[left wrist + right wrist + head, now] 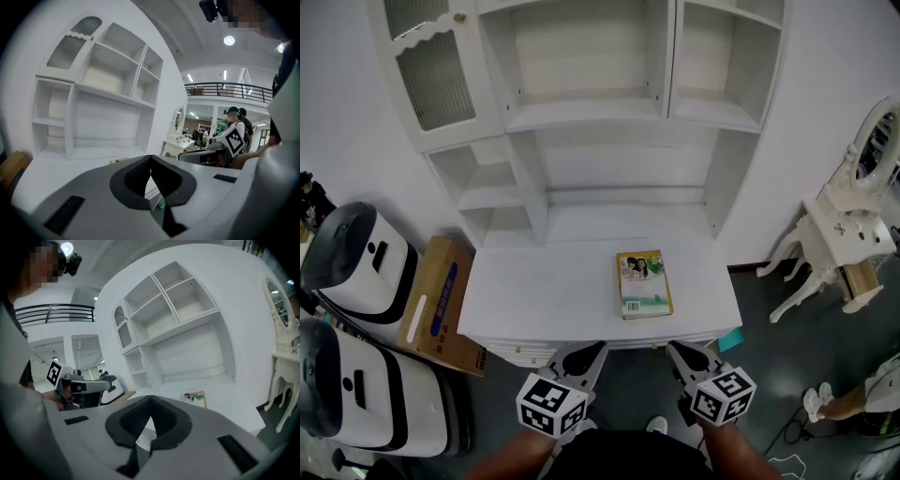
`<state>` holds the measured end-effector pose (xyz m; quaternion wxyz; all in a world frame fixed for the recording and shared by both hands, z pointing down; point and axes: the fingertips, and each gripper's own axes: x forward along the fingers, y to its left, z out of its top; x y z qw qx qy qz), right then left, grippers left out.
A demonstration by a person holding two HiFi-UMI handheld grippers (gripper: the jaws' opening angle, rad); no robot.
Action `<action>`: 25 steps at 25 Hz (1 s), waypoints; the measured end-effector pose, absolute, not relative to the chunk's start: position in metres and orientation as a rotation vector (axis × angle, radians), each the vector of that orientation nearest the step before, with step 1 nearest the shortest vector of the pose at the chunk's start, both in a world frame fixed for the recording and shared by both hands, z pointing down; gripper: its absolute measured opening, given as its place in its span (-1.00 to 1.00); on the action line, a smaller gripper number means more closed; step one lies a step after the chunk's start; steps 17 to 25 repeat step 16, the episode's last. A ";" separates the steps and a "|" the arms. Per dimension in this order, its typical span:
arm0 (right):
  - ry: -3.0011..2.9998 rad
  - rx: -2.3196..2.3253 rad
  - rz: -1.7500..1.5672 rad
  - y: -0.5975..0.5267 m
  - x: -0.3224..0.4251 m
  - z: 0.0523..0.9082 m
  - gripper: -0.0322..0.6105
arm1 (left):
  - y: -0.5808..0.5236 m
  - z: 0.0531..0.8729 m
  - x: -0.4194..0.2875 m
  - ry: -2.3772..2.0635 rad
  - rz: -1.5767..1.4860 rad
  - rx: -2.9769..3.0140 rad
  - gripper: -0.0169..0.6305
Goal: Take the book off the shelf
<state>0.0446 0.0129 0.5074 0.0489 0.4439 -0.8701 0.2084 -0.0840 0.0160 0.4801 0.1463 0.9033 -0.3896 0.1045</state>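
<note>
A book (644, 284) with a green cover and people pictured on it lies flat on the white desk top (544, 281) of the shelf unit, near the front edge right of centre. It also shows as a thin strip in the left gripper view (118, 160) and in the right gripper view (193, 398). The shelves (581, 112) above stand bare. My left gripper (592, 349) and right gripper (675, 347) hover side by side just before the desk's front edge, short of the book. Both are shut with nothing between the jaws (150, 158) (150, 399).
A cardboard box (441, 305) leans at the desk's left, beside two white rounded machines (356, 262). A white vanity table with a mirror (848, 234) stands to the right. A person's shoes (814, 401) show at the lower right on the dark floor.
</note>
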 end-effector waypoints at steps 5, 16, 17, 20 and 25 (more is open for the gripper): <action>-2.650 1.356 0.633 0.013 0.046 0.507 -0.81 | 0.015 0.480 -0.083 -1.120 0.301 2.604 -0.91; -2.651 1.364 0.631 0.013 0.049 0.506 -0.81 | 0.016 0.477 -0.083 -1.125 0.300 2.607 -0.91; -2.651 1.364 0.631 0.013 0.049 0.506 -0.81 | 0.016 0.477 -0.083 -1.125 0.300 2.607 -0.91; -2.651 1.364 0.631 0.013 0.049 0.506 -0.81 | 0.016 0.477 -0.083 -1.125 0.300 2.607 -0.91; -2.651 1.364 0.631 0.013 0.049 0.506 -0.81 | 0.016 0.477 -0.083 -1.125 0.300 2.607 -0.91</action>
